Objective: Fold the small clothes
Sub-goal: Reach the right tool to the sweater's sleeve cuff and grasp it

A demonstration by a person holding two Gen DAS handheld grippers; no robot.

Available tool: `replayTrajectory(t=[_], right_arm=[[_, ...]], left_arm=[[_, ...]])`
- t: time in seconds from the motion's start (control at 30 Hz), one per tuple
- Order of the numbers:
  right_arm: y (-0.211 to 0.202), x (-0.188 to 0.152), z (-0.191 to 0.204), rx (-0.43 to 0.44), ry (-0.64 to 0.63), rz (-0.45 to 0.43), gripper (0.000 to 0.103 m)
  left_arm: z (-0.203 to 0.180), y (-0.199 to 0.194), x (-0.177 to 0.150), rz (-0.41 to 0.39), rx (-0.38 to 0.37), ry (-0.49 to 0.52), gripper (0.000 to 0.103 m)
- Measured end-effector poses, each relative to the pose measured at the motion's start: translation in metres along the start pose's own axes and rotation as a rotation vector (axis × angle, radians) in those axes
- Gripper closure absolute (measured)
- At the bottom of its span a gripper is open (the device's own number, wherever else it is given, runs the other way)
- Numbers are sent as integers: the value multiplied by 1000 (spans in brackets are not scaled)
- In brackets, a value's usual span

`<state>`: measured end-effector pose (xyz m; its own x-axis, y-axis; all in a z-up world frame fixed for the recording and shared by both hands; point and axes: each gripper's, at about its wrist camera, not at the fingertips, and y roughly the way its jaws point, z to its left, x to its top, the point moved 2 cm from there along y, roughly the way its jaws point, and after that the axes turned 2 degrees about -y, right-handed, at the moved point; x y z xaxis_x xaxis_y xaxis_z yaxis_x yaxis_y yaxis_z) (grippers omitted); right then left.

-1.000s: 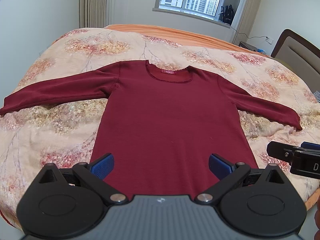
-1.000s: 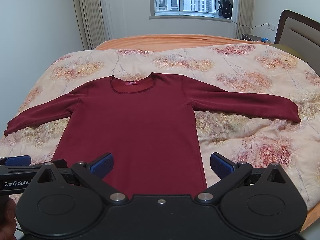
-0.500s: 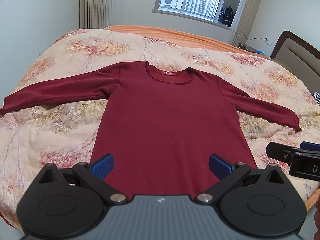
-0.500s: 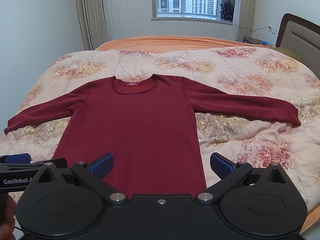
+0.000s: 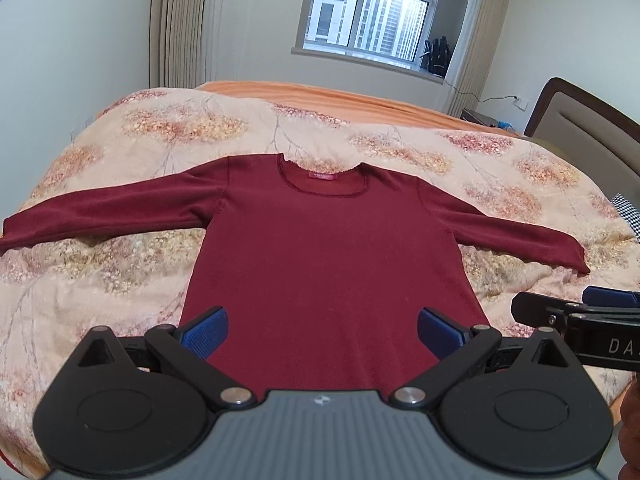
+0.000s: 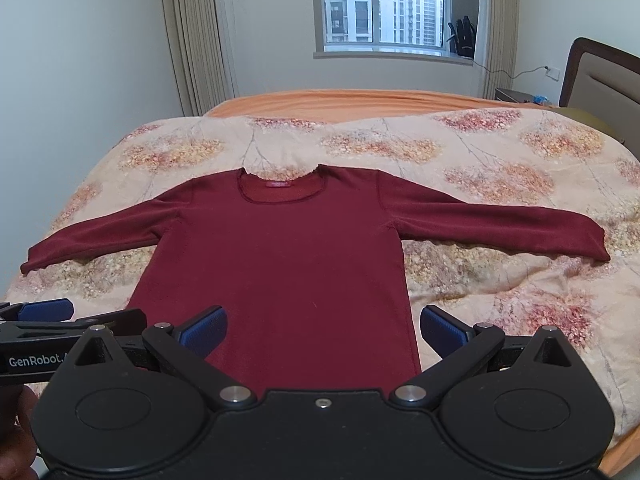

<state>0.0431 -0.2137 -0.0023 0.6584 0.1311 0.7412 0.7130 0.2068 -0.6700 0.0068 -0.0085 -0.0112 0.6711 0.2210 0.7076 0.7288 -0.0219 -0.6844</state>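
Observation:
A dark red long-sleeved top (image 5: pixel 328 264) (image 6: pixel 280 264) lies flat on the bed, front up, neckline away from me, both sleeves spread out sideways. My left gripper (image 5: pixel 322 330) hovers open above the hem, blue pads wide apart, holding nothing. My right gripper (image 6: pixel 322 330) is open as well, over the hem's right part, its right pad past the top's side edge. The right gripper's side (image 5: pixel 576 316) shows at the right in the left wrist view; the left gripper's side (image 6: pixel 68 320) shows at the left in the right wrist view.
A floral peach quilt (image 5: pixel 100 280) (image 6: pixel 500 280) covers the bed, with an orange sheet (image 6: pixel 360 102) at its far edge. A padded headboard (image 5: pixel 592 128) stands at the right. Beyond are a window (image 6: pixel 384 8), curtains and white walls. A hand shows at the bottom left (image 6: pixel 16 440).
Both cameras have risen or tilted up a little, so the top and bed sit lower in view. The top has not moved. Both grippers stay open.

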Motion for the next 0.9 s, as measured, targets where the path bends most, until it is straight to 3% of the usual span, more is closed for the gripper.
replayTrajectory(t=[0.17, 0.27, 0.37, 0.43, 0.5, 0.67, 0.73, 0.9], right_arm=[[-4, -2, 0, 1, 3, -48, 0], [-6, -3, -7, 28, 47, -85, 0], [-6, -5, -24, 78, 113, -143, 0], [-4, -8, -38, 144, 150, -179, 0], [2, -14, -53, 164, 176, -156, 0], [15, -38, -77, 29, 86, -141, 0], [20, -47, -93, 28, 97, -123, 0], [26, -64, -163, 130, 311, -112, 0]], left_arm=[[-1, -3, -1, -37, 11, 9, 0], [0, -6, -1, -102, 38, 5, 0], [5, -5, -2, -137, -2, -5, 0], [9, 2, -4, -102, -51, -4, 0], [12, 9, -9, -84, -75, -24, 0], [0, 29, -23, -41, -137, -16, 0], [-6, 39, -28, 6, -178, -27, 0], [-28, 52, -39, 36, -229, -10, 0]])
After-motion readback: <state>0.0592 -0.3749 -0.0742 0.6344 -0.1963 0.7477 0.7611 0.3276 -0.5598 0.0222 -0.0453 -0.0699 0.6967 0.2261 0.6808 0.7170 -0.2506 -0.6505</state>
